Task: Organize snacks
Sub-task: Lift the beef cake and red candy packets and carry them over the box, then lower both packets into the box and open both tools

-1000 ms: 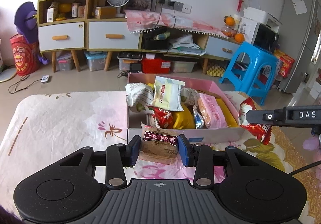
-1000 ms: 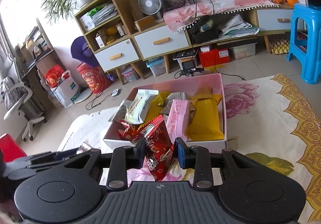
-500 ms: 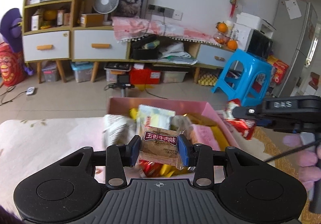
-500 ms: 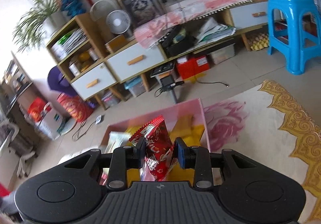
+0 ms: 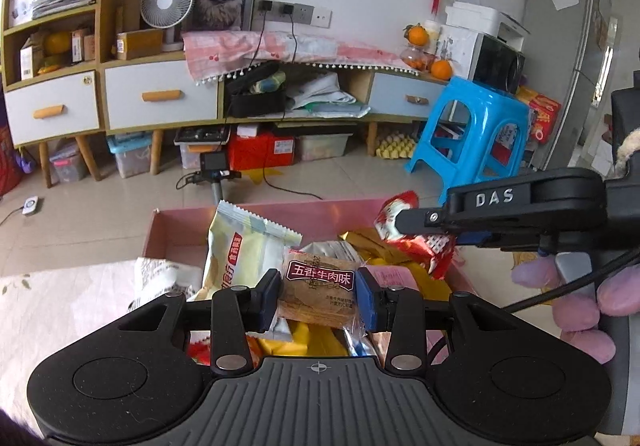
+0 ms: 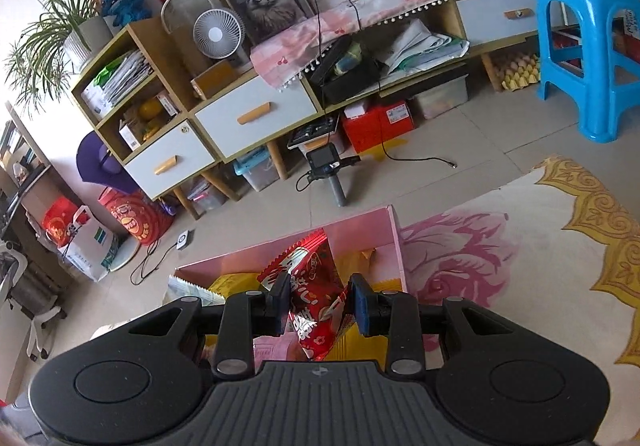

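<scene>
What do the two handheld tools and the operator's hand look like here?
Both are matte black plastic with ribbed bodies. The left tool has one black and one blue pad; the right tool shows white "DAS" lettering and a black cable. The hand wears a lilac glove.

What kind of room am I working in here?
Probably a home living room: a low sideboard with a framed cat picture and desk fan, plus a fridge nearby.

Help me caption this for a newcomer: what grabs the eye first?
Both tongs hold snacks over the pink box crammed with packets: the left tongs grip a brown biscuit packet, the right tongs a shiny red packet. Behind, a bright blue stool stands on the tiled floor.
</scene>
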Available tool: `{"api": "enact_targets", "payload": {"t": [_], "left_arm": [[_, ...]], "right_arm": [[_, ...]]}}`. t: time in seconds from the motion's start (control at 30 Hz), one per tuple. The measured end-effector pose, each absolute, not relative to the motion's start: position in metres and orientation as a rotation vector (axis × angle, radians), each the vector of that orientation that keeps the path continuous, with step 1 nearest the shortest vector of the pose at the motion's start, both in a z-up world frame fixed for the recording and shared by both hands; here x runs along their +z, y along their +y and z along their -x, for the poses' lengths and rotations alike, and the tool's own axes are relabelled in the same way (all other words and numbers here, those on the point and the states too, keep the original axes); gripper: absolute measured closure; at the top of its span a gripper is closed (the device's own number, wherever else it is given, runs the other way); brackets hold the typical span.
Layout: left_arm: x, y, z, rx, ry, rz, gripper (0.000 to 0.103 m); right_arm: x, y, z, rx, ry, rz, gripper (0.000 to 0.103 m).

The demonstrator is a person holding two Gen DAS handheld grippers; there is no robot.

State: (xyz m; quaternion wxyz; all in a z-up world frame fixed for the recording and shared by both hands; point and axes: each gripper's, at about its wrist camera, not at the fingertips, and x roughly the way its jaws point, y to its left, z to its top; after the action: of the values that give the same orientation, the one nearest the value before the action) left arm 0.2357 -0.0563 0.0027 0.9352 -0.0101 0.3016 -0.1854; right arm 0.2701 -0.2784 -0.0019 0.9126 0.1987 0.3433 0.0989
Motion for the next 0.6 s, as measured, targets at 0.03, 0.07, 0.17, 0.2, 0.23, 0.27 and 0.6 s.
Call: {"api": "enact_targets", "payload": {"t": [0.03, 0.07, 0.17, 0.2, 0.23, 0.27, 0.6], "left_arm": [[0.004, -0.057, -0.236, -0.376, 0.613, 0.018, 0.065], [0.004, -0.058, -0.237, -0.374, 0.609, 0.017, 0.063], [0.006, -0.058, -0.232, -0.372, 0.587, 0.025, 0.057], [0.007, -0.057, -0.230, -0.380, 0.586, 0.034, 0.054], [0.008, -0.056, -0.227, -0.384, 0.587, 0.041, 0.048], [0.009, -0.055, -0.225, -0.381, 0.586, 0.043, 0.043], [0.029, -0.039, -0.194, -0.360, 0.601, 0.111, 0.014]], "right_arm": [[-0.003, -0.277, -0.271, 0.207, 0.709, -0.407, 0.079], [-0.003, -0.276, -0.271, 0.209, 0.712, -0.404, 0.077], [-0.003, -0.274, -0.271, 0.212, 0.715, -0.408, 0.072], [-0.002, -0.274, -0.270, 0.206, 0.712, -0.416, 0.064], [-0.001, -0.274, -0.269, 0.205, 0.712, -0.422, 0.060], [0.000, -0.275, -0.268, 0.199, 0.711, -0.426, 0.054], [0.022, -0.287, -0.240, 0.165, 0.695, -0.428, 0.027]]}}
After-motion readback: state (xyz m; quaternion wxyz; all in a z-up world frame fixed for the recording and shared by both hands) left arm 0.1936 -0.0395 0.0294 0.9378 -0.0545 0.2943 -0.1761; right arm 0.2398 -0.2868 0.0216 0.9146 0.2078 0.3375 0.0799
